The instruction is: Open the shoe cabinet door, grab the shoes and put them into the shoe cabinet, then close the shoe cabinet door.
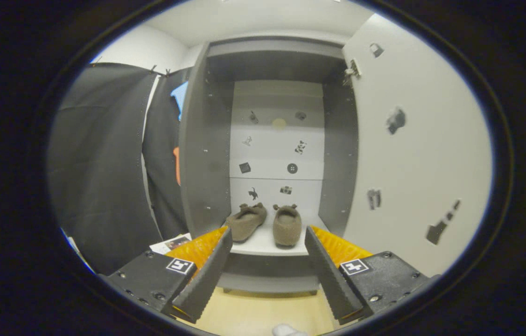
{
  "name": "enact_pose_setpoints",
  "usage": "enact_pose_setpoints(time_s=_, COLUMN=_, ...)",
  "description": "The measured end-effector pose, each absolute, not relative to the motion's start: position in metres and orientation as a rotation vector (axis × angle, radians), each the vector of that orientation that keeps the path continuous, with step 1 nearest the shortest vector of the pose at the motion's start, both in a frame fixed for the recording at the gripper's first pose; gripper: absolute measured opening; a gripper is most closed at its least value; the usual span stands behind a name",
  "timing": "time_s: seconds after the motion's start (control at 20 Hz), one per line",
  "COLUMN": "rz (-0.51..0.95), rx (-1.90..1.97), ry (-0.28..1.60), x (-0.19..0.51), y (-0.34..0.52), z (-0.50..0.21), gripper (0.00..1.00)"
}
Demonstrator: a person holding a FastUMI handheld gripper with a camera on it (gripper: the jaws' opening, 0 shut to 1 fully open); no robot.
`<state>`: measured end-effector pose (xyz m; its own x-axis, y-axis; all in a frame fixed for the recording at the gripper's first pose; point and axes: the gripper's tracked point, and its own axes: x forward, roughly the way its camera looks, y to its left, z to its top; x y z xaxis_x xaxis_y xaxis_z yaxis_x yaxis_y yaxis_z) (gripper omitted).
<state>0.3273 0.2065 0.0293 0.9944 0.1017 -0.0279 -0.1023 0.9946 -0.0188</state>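
Shoe cabinet stands straight ahead of the tongs, grey carcass, interior exposed. Door hangs swung wide open on the right side, pale inner face toward the camera, several small dark stickers on it; one hinge visible at its upper inner corner. Cabinet back panel is pale, also dotted with small stickers. Black cloth wall hangs to the left of the cabinet. Light wooden floor runs below the cabinet front.

Bottom shelf is white and carries both shoes. Left shoe is brown, fuzzy, slipper-like, angled with its toe toward the left finger. Right shoe is of the same kind, lying straight, just beside the first, a narrow gap between them.

Tongs are spread wide apart, gripping nothing; shoes lie just beyond the fingertips, seen through the gap. Printed leaflet lies on the floor by the cabinet's left foot.
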Motion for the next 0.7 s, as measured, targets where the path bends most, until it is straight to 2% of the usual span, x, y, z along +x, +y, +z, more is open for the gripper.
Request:
enact_pose_setpoints(time_s=0.4, rz=0.067, rx=0.002, ry=0.084, x=0.184, y=0.145, z=-0.002, gripper=0.99)
enact_pose_setpoints(time_s=0.7, rz=-0.036, rx=0.025, ry=0.073, x=0.124, y=0.055, z=0.002, gripper=0.99)
